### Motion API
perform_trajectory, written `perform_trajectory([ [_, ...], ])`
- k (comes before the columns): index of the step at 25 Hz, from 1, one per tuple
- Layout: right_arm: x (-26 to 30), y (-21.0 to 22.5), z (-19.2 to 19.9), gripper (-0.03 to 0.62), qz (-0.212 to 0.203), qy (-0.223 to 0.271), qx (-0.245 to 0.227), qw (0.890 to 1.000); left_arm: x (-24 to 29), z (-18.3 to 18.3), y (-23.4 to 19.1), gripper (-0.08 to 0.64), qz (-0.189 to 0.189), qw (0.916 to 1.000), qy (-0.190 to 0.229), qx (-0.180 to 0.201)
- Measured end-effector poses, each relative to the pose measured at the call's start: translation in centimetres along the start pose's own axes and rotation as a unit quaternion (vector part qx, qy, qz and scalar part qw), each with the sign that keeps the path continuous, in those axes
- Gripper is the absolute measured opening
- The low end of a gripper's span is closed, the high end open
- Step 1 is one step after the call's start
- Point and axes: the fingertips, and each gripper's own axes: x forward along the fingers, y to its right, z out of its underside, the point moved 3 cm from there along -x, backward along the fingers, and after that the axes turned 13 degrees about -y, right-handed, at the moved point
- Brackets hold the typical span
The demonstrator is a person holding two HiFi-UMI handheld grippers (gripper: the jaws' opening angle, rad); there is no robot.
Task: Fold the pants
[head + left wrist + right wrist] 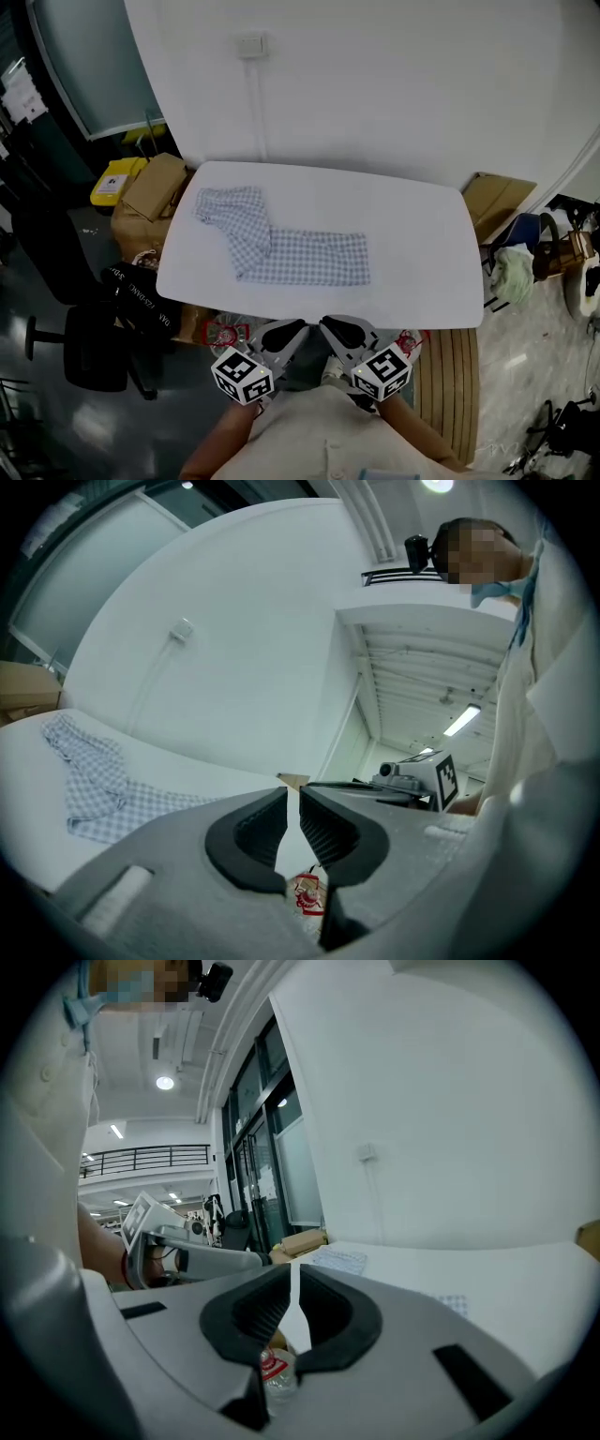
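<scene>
White table [422,253] against a plain white wall, wall socket [250,44] above it. Cardboard boxes [150,192] sit off the table's left end and a black chair [94,347] on the dark floor below them.

Checked pants [281,248] lie flat on the table, left of centre. One part runs along the near side and the other angles up toward the far left corner. Not folded yet.

Your left gripper [286,333] and right gripper [345,330] sit side by side just off the table's near edge, close to your body, tips angled toward each other. Both are clear of the table and well short of the pants.

In the left gripper view the left gripper [292,794] has its jaws all but closed, a thin slit, nothing in it. The pants [94,789] are out to the left of the jaws, apart from them.

In the right gripper view the right gripper [293,1274] is the same: pads nearly together, nothing between. Only a small patch of pants [337,1260] shows, past the jaw tips and slightly right, no contact.
</scene>
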Motion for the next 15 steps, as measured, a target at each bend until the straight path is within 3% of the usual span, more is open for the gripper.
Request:
perform_trajectory([
  [8, 0.1, 6.4, -1.9, 0.041, -0.012, -0.004, 0.002, 1.000, 5.8, -3.8, -1.8, 0.034, -0.013, 0.9999, -0.004, 0.008],
  [15, -0.3, 10.3, -2.1, 0.049, -0.032, -0.001, -0.002, 0.999, 9.7, -5.1, -1.9, 0.034, -0.028, 0.9996, 0.004, 0.003],
])
